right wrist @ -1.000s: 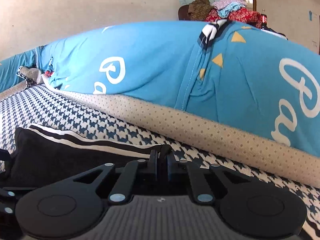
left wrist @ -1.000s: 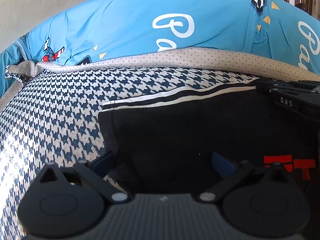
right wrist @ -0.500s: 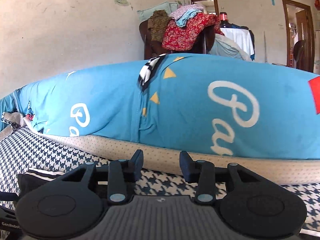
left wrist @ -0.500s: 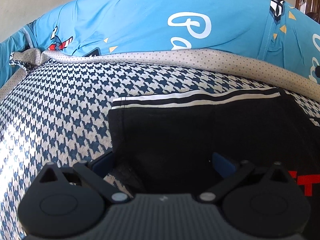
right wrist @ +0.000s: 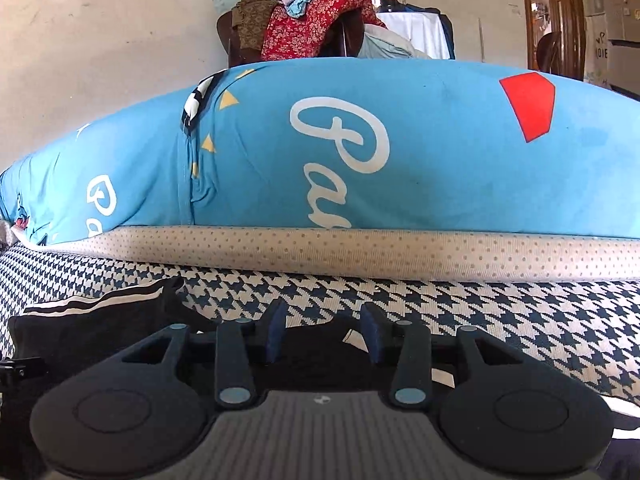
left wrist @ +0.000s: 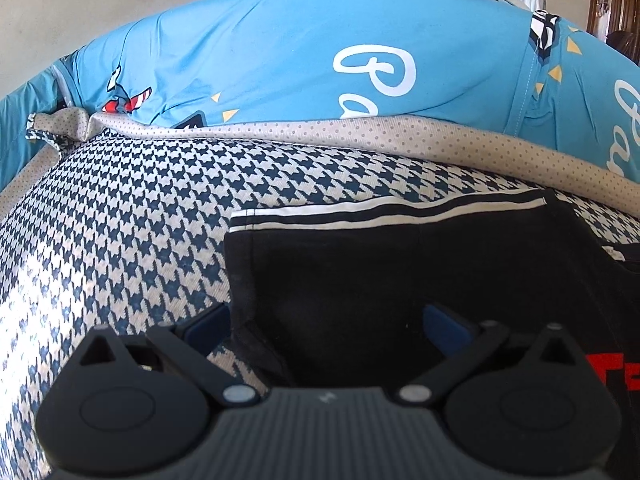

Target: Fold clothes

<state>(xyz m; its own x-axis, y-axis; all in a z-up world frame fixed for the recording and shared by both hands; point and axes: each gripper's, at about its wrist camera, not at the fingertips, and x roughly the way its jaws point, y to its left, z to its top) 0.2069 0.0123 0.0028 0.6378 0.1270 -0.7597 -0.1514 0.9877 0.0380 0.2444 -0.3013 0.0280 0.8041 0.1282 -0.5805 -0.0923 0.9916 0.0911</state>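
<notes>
A black garment (left wrist: 400,280) with a white-striped hem and a red print lies folded on the houndstooth bed cover (left wrist: 120,220). My left gripper (left wrist: 326,320) is open wide over the garment's left edge, and the cloth lies loose between its blue pads (left wrist: 208,320). In the right wrist view the same garment (right wrist: 88,328) sits at the lower left, striped hem on top. My right gripper (right wrist: 323,332) is partly open above the garment's right end; black cloth shows below the gap and the pads do not press on it.
A long blue bolster with white lettering (right wrist: 360,152) lies across the bed behind the garment, on a dotted beige sheet edge (right wrist: 360,248). Behind it a chair piled with clothes (right wrist: 304,28) stands by the wall. A doorway (right wrist: 556,16) is at the right.
The right gripper let go of the garment's striped hem, opened, and drew back to the right and upward. The left gripper stayed open in place.
</notes>
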